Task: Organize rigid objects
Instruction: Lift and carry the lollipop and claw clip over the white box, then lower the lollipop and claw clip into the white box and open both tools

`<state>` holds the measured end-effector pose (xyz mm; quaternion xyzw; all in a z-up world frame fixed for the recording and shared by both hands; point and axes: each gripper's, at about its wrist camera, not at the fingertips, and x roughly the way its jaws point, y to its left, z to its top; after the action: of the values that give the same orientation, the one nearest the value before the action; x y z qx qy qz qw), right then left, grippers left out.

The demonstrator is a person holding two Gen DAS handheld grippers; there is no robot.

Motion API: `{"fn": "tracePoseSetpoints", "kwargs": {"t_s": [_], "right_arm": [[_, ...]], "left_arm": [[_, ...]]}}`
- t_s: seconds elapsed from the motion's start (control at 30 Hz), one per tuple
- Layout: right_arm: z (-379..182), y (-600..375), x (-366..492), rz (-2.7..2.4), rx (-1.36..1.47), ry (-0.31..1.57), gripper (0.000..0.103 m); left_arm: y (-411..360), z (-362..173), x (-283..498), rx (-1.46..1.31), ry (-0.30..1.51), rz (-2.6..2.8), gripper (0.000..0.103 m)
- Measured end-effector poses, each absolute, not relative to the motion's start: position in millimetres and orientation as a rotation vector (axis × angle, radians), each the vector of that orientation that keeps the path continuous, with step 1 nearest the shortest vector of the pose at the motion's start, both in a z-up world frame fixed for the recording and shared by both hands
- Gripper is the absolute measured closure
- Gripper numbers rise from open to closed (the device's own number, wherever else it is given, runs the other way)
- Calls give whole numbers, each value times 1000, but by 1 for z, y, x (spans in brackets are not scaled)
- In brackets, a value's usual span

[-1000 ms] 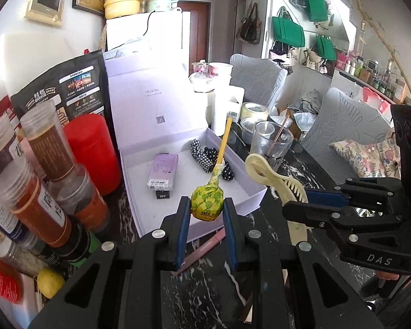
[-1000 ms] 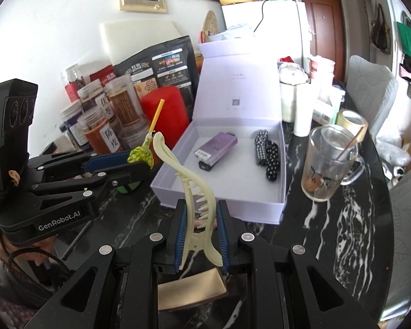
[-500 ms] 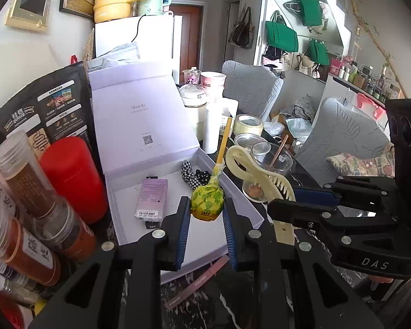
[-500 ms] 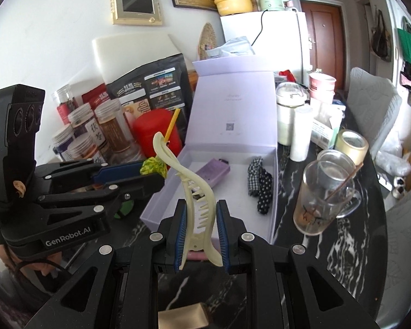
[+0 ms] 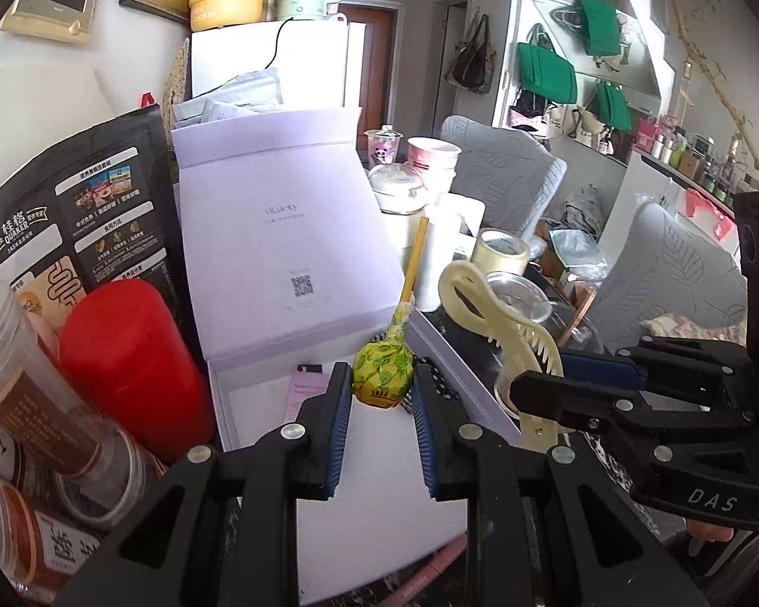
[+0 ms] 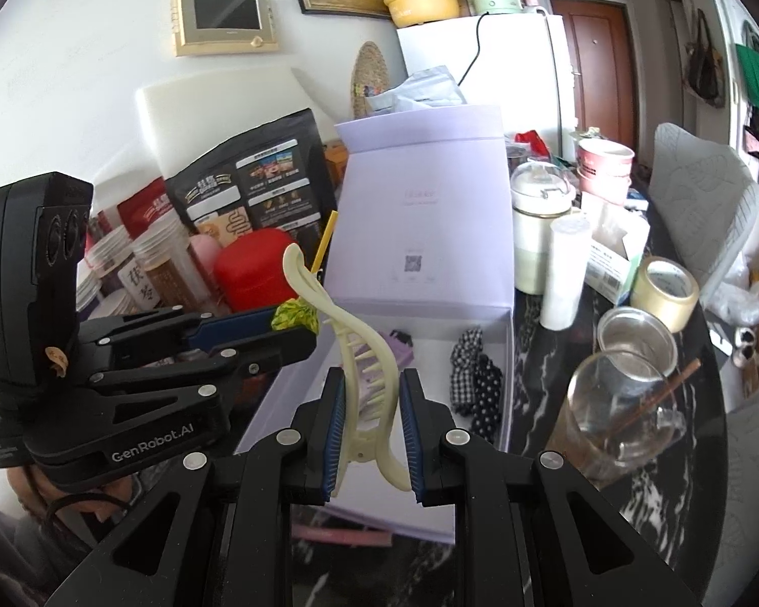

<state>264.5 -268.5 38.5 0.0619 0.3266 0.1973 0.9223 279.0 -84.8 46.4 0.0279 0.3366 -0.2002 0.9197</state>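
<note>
My left gripper [image 5: 382, 389] is shut on a lollipop [image 5: 382, 373] in a yellow-green wrapper, its yellow stick pointing up, held over the open white box [image 5: 359, 506]. My right gripper [image 6: 370, 404] is shut on a cream hair claw clip [image 6: 364, 354], held upright over the box's front edge [image 6: 394, 521]. The clip also shows in the left wrist view [image 5: 501, 313], and the lollipop in the right wrist view [image 6: 293, 314]. Inside the box lie a purple device [image 6: 399, 349] and black-and-white fabric hair ties [image 6: 475, 379].
Spice jars [image 5: 40, 394], a red canister [image 5: 126, 364] and a black oats bag [image 5: 71, 217] crowd the box's left. A glass mug [image 6: 617, 415], metal cup [image 6: 637, 339], tape roll [image 6: 668, 293] and white bottles [image 6: 561, 273] stand to its right. A pink pen [image 6: 339, 536] lies before the box.
Both grippers have moved forward and up towards the box, each still holding its object. The lollipop and clip now hang over the box's tray.
</note>
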Motion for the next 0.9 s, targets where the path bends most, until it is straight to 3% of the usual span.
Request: {"fn": "tracePoseSetpoints", "kwargs": {"t_s": [0.9], "right_arm": [[10,-285,350,226,146,729,82]], "left_arm": [[-88,14,358,114,749,-299,79]]}}
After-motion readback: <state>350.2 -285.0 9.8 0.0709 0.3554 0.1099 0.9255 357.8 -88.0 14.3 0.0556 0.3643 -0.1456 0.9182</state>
